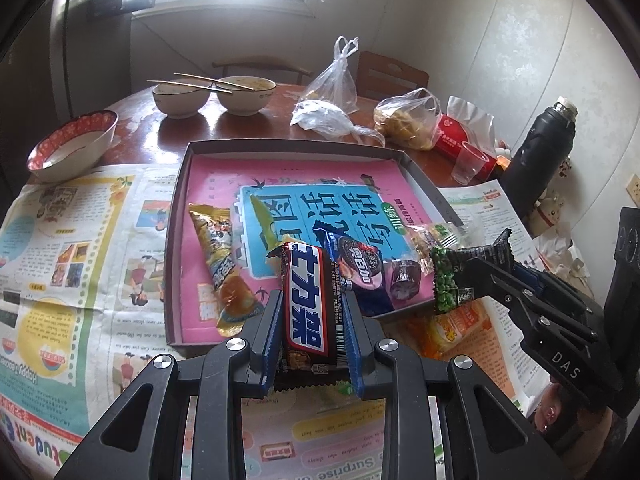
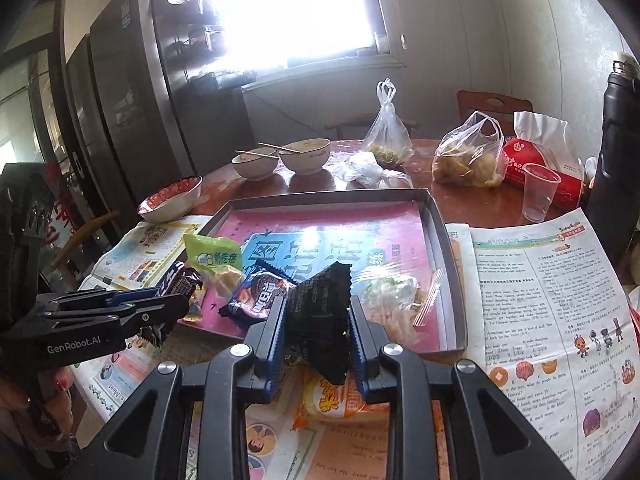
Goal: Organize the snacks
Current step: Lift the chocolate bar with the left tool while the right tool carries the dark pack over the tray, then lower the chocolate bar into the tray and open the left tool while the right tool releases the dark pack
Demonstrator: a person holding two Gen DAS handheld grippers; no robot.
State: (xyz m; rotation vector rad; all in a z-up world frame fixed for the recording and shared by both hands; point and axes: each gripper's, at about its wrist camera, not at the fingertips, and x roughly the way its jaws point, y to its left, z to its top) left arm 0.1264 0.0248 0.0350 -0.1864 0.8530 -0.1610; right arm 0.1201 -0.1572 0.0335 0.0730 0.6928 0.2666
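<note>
Snack sorting at the counter, both hands loaded. The left tongs [image 1: 310, 340], at the lower centre of the left wrist view, are closed on a chocolate bar [image 1: 306, 304] in a brown, red and blue wrapper, the pads pressing its 2 long sides so that it points toward the shallow box tray [image 1: 182, 216] ahead. The right tongs [image 2: 316, 344], at the lower centre of the right wrist view, are clamped tight on a green pea packet [image 2: 318, 312], whose dark back faces that camera and whose green front shows at the right of the left wrist view. Both snacks hang over the near edge of the tray, which is lined with a pink booklet [image 1: 224, 176] and already holds a cookie pack [image 1: 360, 268], a gold cone-shaped snack [image 1: 218, 252] and a clear candy bag [image 2: 394, 296]. An orange packet [image 2: 340, 398] lies on the newspaper [image 2: 540, 280] just outside the tray. The step in hand appears to be carrying 2 snacks to the tray; the next move calls for placing each over bare lining, then opening the tongs.
</note>
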